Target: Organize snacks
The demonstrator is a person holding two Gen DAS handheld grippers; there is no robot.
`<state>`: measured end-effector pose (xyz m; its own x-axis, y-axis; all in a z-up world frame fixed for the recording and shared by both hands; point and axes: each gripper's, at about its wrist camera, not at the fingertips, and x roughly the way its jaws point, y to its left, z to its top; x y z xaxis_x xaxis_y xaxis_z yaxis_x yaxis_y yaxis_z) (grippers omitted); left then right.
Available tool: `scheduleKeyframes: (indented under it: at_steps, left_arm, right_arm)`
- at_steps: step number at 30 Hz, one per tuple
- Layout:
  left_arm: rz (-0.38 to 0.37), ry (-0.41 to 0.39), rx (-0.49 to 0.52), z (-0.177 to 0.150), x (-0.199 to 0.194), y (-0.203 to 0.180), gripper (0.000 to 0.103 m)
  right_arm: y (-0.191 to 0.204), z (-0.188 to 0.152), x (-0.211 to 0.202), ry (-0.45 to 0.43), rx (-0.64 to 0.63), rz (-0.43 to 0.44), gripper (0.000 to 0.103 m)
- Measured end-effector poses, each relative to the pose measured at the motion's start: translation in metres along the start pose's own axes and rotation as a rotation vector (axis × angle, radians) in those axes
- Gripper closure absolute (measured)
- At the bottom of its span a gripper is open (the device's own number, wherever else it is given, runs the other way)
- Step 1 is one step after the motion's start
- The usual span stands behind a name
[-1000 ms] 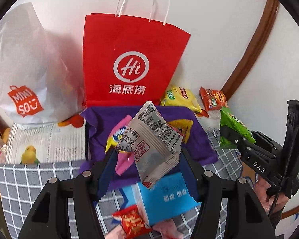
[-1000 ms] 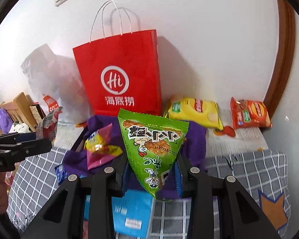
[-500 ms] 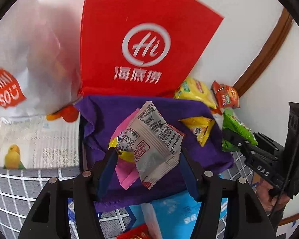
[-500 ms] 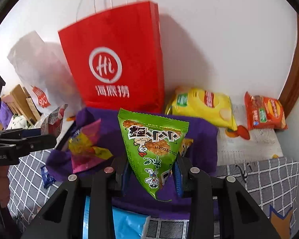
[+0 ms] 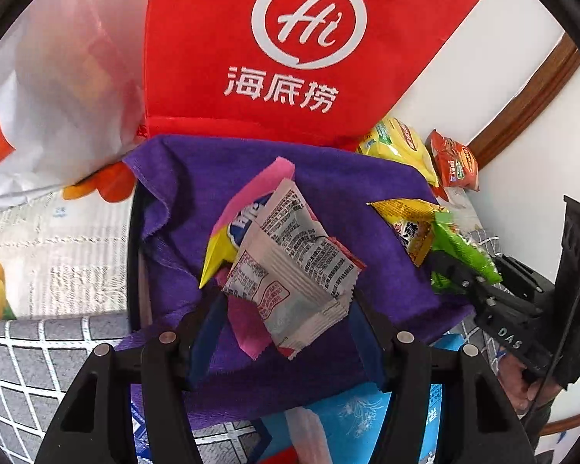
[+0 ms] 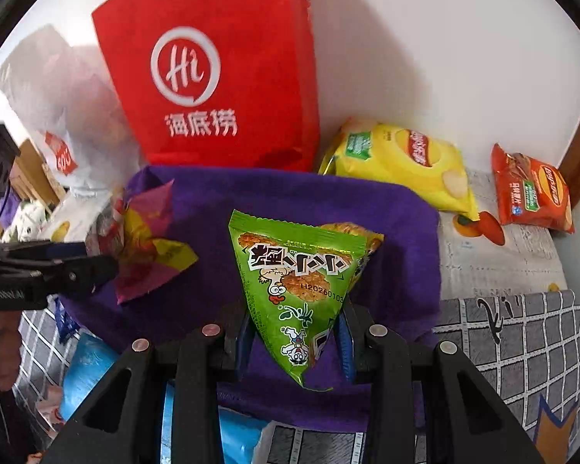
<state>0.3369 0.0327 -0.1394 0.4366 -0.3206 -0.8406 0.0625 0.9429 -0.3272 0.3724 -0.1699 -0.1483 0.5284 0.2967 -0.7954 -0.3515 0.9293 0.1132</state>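
Left gripper [image 5: 286, 332] is clamped on a grey-white sachet [image 5: 294, 266], held over the purple cloth [image 5: 197, 193]. Right gripper [image 6: 294, 344] is clamped on a green triangular snack pack [image 6: 294, 290] over the same cloth, red paper bag [image 6: 220, 77] at 12 o'clock behind it.

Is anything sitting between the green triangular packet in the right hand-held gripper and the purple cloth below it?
Nothing visible blocks it. The green triangular packet hangs over a bare stretch of the purple cloth. A yellow triangular packet lies on the cloth just behind it, partly hidden, so setting down slightly nearer should likely avoid stacking.
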Motion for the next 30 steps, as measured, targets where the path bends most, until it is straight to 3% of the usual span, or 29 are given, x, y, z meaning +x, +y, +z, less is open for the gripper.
scheduleKeyframes:
  at_steps: [14,20,27,30]
  left_arm:
    - [-0.021,0.048,0.002,0.0,0.006,0.003,0.039]
    - [0.002,0.031,0.037,0.0,0.004,-0.004,0.039]
    - [-0.003,0.014,0.05,0.0,-0.005,-0.006,0.032]
    - [-0.016,-0.013,0.053,0.001,-0.017,-0.01,0.019]
  right_arm:
    - [-0.003,-0.003,0.011,0.034,-0.004,-0.045,0.067]
    - [-0.003,-0.004,0.009,0.019,0.002,-0.059,0.066]
    - [-0.004,-0.001,-0.006,-0.014,0.025,-0.075,0.042]
    - [0.0,-0.001,-0.017,-0.031,0.025,-0.076,0.037]
